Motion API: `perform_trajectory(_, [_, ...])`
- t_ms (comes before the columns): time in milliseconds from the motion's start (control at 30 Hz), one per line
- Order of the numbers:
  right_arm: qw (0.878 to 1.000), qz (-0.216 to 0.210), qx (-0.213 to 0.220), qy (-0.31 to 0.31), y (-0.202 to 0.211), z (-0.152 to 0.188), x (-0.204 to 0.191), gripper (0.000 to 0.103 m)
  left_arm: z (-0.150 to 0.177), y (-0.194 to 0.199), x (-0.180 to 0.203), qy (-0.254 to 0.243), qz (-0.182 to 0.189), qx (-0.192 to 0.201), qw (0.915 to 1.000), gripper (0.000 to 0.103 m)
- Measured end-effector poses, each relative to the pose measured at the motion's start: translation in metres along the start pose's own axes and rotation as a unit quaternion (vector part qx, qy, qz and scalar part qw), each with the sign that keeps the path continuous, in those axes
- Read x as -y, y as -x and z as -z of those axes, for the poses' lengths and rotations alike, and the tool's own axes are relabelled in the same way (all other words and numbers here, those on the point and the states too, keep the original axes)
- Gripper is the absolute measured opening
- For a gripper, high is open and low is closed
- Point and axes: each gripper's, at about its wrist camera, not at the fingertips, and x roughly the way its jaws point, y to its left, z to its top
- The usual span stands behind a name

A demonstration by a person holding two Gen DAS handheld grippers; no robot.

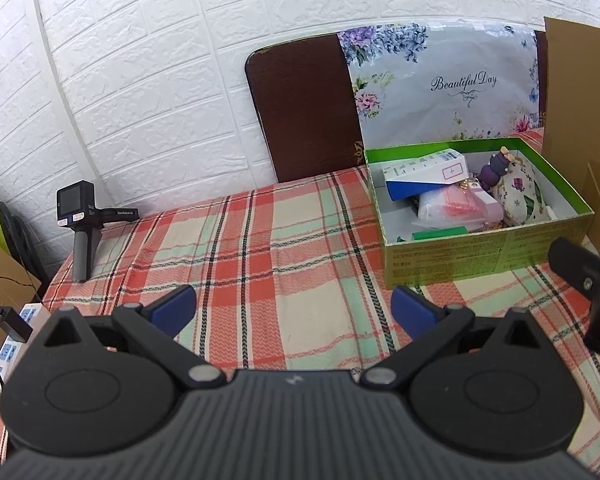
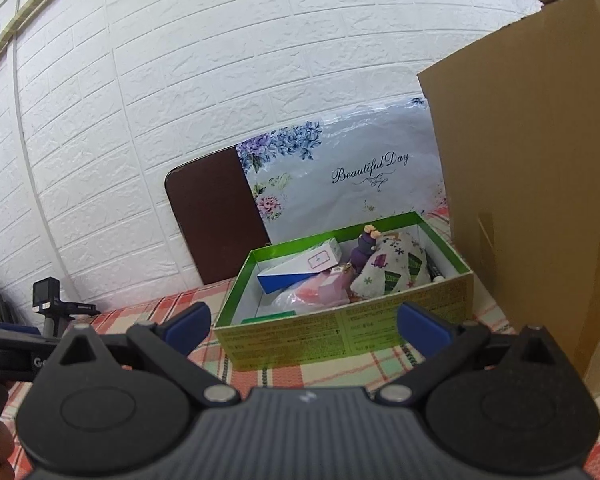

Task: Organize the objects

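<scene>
A green cardboard box [image 1: 488, 250] [image 2: 348, 334] stands on the plaid tablecloth [image 1: 260, 248], filled with a blue-and-white carton [image 1: 424, 178] [image 2: 300, 266], a pink plastic packet [image 1: 460, 208] [image 2: 324, 290], a purple figure [image 1: 496, 170] [image 2: 364, 250] and a floral pouch [image 1: 520, 196] [image 2: 392, 268]. My left gripper [image 1: 294, 306] is open above bare cloth, left of the box. My right gripper [image 2: 304, 322] is open just in front of the box's near wall, holding nothing. Part of the right gripper [image 1: 588, 280] shows at the left view's right edge.
A tall brown cardboard box [image 2: 540, 184] stands right of the green box. A dark board [image 1: 304, 108] and a floral "Beautiful Day" bag [image 1: 448, 84] lean on the white brick wall. A small camera on a handle [image 1: 80, 220] stands at the table's far left; a power strip [image 1: 16, 340] lies beyond that edge.
</scene>
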Motion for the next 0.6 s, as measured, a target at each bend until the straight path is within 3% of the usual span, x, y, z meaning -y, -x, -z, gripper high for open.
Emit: perform_trajectory(600, [1.0,0.0,0.024,0.018,0.0048,-0.0052,-0.0035,0.103,0.0034,-0.0054,-0.0005,0.006,0.024,-0.007,0.9997,0.103])
